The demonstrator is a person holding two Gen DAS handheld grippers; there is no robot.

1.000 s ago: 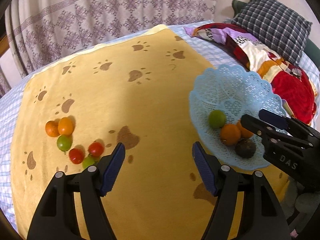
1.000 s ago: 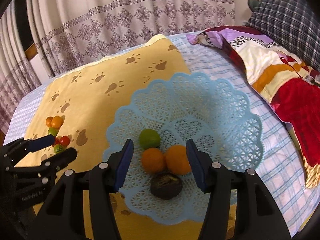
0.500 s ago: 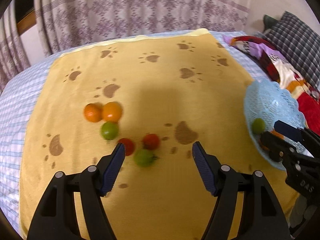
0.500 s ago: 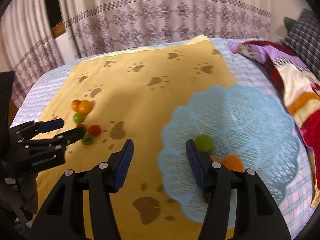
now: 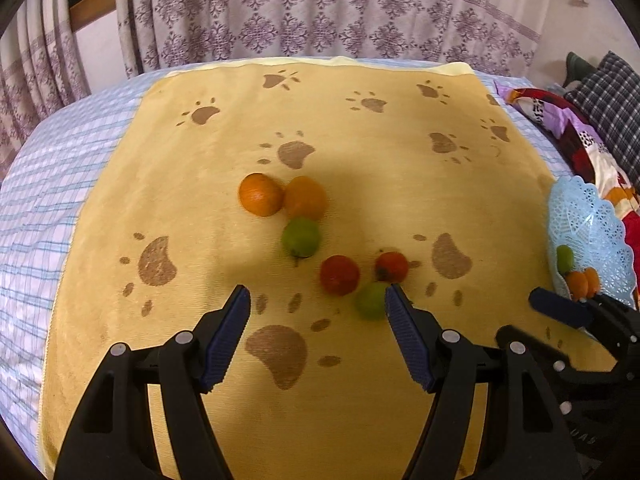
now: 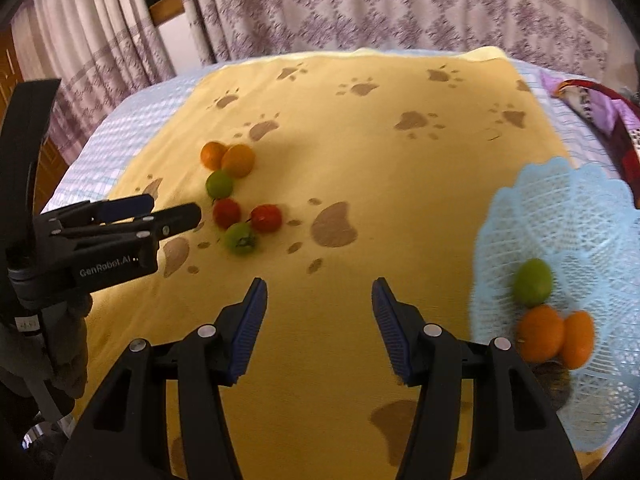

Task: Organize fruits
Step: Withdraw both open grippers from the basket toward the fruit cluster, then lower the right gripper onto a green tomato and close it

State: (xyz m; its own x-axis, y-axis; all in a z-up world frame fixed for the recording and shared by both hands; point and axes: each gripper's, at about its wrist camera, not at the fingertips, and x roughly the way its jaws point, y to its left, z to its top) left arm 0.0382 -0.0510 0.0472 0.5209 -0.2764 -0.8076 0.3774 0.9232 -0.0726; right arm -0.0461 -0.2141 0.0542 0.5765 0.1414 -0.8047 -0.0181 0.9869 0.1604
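Several loose fruits lie on the yellow paw-print blanket (image 5: 360, 184): two oranges (image 5: 260, 194), a green fruit (image 5: 301, 237), two red tomatoes (image 5: 339, 274) and a green tomato (image 5: 371, 300). My left gripper (image 5: 318, 300) is open and empty just short of them; the green tomato lies by its right fingertip. The same fruit cluster (image 6: 240, 216) shows in the right wrist view. My right gripper (image 6: 319, 292) is open and empty over bare blanket. The light blue lace basket (image 6: 580, 216) at its right holds a green fruit (image 6: 533, 282), two oranges (image 6: 541, 333) and a dark fruit.
A blue checked sheet (image 5: 48, 208) surrounds the blanket. Patterned curtains (image 5: 320, 12) hang behind. Colourful bedding (image 5: 576, 136) and a plaid pillow (image 5: 612, 100) lie at the right. The basket (image 5: 588, 232) shows at the right edge of the left wrist view.
Both grippers have swung left, away from the basket and toward the loose fruits. The left gripper has come closer to the fruit cluster. Both stay open and empty.
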